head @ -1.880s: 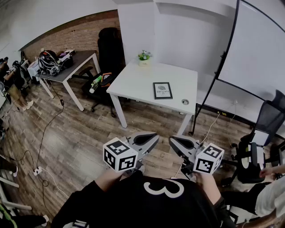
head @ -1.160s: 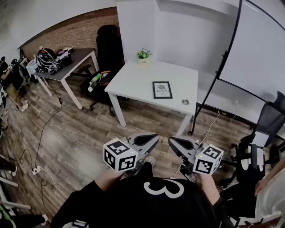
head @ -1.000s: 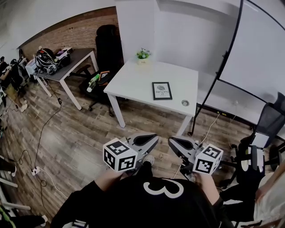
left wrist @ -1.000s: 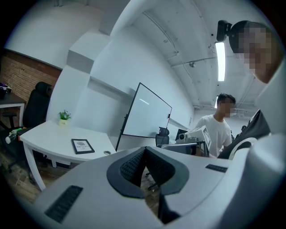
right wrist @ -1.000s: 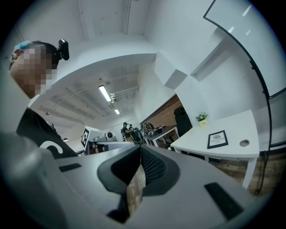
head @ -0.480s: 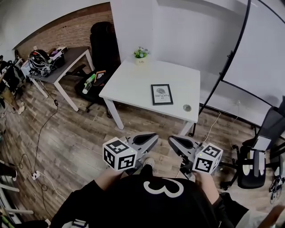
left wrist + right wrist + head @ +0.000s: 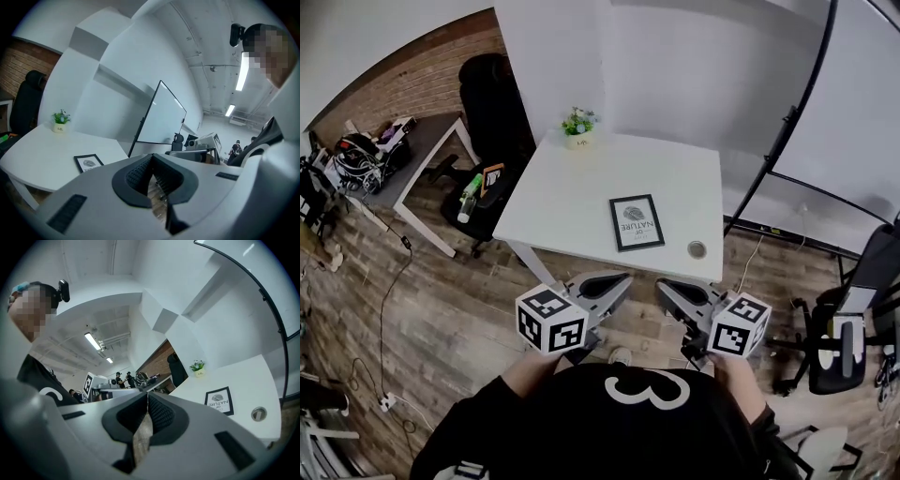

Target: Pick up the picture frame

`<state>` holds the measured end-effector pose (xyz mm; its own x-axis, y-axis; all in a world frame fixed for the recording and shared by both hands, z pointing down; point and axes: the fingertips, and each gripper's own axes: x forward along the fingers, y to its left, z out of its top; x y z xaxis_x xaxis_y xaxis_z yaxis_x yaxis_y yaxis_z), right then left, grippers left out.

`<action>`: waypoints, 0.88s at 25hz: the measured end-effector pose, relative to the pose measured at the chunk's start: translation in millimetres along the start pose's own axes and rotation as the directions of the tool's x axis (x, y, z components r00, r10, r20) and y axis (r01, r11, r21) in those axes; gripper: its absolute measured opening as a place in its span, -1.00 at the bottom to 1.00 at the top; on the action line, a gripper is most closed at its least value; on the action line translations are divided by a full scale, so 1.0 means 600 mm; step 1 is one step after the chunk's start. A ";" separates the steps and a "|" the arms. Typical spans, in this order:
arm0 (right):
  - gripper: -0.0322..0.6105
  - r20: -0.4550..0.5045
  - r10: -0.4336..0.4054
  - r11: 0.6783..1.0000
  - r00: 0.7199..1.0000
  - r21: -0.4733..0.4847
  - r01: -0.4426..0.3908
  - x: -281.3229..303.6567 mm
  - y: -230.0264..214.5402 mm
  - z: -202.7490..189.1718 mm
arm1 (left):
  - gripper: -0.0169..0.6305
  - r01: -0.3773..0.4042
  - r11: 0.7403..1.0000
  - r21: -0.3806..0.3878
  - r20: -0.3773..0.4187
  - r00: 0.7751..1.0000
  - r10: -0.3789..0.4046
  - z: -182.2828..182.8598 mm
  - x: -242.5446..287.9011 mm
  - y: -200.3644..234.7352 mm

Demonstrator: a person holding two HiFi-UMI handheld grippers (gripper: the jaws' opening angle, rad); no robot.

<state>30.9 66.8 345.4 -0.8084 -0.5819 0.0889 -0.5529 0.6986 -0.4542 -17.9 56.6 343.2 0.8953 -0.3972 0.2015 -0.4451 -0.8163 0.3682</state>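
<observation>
The person is walking up to the white surface [image 7: 567, 202]. Over the last two seconds it has been growing and sliding down the head view, so its near edge is now sitting just above both claw tips instead of well apart from them. The picture frame [image 7: 637, 222] is not shifting at all. It is still lying flat, face up, on the near right part of the surface, with the round cable port [image 7: 697, 249] near it and the potted plant [image 7: 577, 125] well apart at the far edge.

The left claw [image 7: 622, 279] is staying pressed together with nothing in it; the left gripper view is showing ribbed pads meeting and only floor behind them. The right claw [image 7: 663, 285] is looking the same, pads together, pinching nothing. Both are being carried side by side in front of the body and pointing roughly level at the surface, same pose as earlier.

For the task, this is looking like pure approach, with the gap closing fast but no reach started. The frame is showing off to the side in both gripper views, lined up with neither claw. Judging from that, neither claw is committing yet. Whichever one goes for it is going to need spreading first and tipping down, since the frame is lying flat with thin edges on the surface.
</observation>
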 end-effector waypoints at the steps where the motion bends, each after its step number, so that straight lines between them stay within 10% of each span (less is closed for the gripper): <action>1: -0.82 -0.004 -0.005 1.000 1.000 0.002 0.005 0.012 -0.014 0.007 | -0.90 0.003 1.000 -0.004 0.001 1.000 -0.003 0.008 0.008 0.017; 22: -0.82 -0.065 -0.087 0.992 0.994 0.088 0.092 0.120 -0.232 0.035 | -0.90 0.015 0.988 -0.153 -0.080 0.996 -0.028 0.005 0.131 0.239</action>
<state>53.8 -81.2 396.3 -0.7688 -0.6119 0.1859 -0.6052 0.6023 -0.5206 -11.5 -93.0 409.1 0.9031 -0.3395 0.2630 -0.4288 -0.7484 0.5060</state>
